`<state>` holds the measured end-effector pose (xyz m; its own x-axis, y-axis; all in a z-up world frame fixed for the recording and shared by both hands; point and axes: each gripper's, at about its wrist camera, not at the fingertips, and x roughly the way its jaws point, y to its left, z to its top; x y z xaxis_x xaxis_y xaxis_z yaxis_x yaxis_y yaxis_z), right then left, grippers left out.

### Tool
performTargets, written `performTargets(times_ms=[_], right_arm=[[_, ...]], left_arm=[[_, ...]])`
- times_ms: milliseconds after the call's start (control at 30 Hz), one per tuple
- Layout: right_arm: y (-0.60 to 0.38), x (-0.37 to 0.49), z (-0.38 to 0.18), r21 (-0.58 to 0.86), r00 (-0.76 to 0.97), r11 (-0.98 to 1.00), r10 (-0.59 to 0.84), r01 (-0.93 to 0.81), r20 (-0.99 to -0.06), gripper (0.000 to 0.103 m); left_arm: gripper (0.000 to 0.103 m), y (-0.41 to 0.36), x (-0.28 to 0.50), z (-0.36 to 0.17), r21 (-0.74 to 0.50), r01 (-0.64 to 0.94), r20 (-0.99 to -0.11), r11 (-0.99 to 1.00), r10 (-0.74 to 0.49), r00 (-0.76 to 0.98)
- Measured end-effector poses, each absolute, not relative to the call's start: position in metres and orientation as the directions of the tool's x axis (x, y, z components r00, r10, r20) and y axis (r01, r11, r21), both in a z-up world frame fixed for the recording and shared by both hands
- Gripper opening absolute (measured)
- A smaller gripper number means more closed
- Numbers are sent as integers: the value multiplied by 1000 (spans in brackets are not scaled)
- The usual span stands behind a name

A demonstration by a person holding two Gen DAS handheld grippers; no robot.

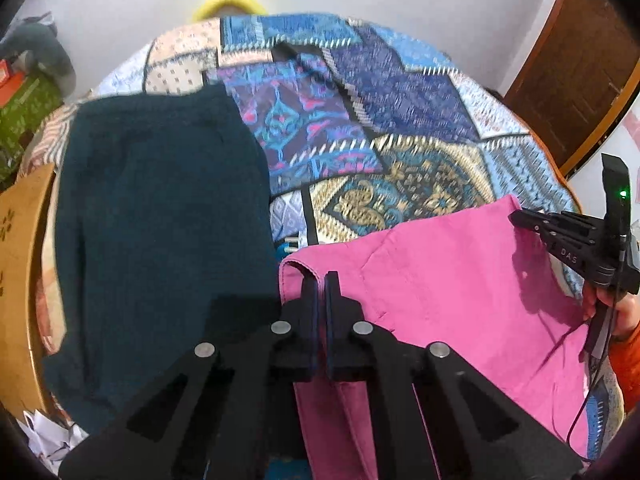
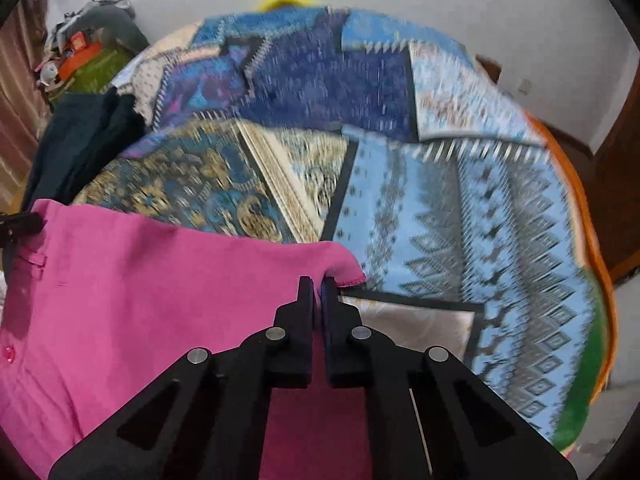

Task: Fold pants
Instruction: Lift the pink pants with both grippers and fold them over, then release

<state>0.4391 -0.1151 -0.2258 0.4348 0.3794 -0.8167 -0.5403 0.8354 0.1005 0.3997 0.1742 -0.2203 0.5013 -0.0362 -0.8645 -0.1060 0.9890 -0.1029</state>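
Note:
Pink pants (image 1: 452, 280) hang stretched between my two grippers above a patchwork bedspread (image 1: 360, 120). My left gripper (image 1: 321, 280) is shut on the pants' left top corner. My right gripper (image 2: 317, 284) is shut on the other top corner, next to a pink stitched edge. The pink pants (image 2: 140, 280) fill the lower left of the right wrist view, with a belt loop and a pink button showing. The right gripper also shows at the right edge of the left wrist view (image 1: 516, 216), and the left gripper at the left edge of the right wrist view (image 2: 20, 226).
A dark teal garment (image 1: 160, 220) lies on the bed to the left, also in the right wrist view (image 2: 80, 132). A wooden headboard (image 1: 20, 280) is at the far left, clutter with a green box (image 1: 24, 120) behind it, a brown door (image 1: 580, 60) at the right.

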Motion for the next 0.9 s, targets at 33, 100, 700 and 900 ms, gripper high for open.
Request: performTargets(times_ms=[33,100,700,900], right_arm=[[-118,437,-217,103,451,834,392,-542,-802,3],[-121,433,-201,98,474,826,411,-555,-779,3],[-157,356,-102,141,592,801,535,-581,-602,3],[-185,320,-105,181,586,799,555,-574,-590,3]], left_arm=[[3,174,397,-211,-96,-109,-855,989,-26,518],[3,175,393,-198,-87,-112,-839,990,-12,544],[3,142,322,-114,-48,-64,-755,997,6,656],[3,125,282,-109,-46,-41,-748,998,-8,663]])
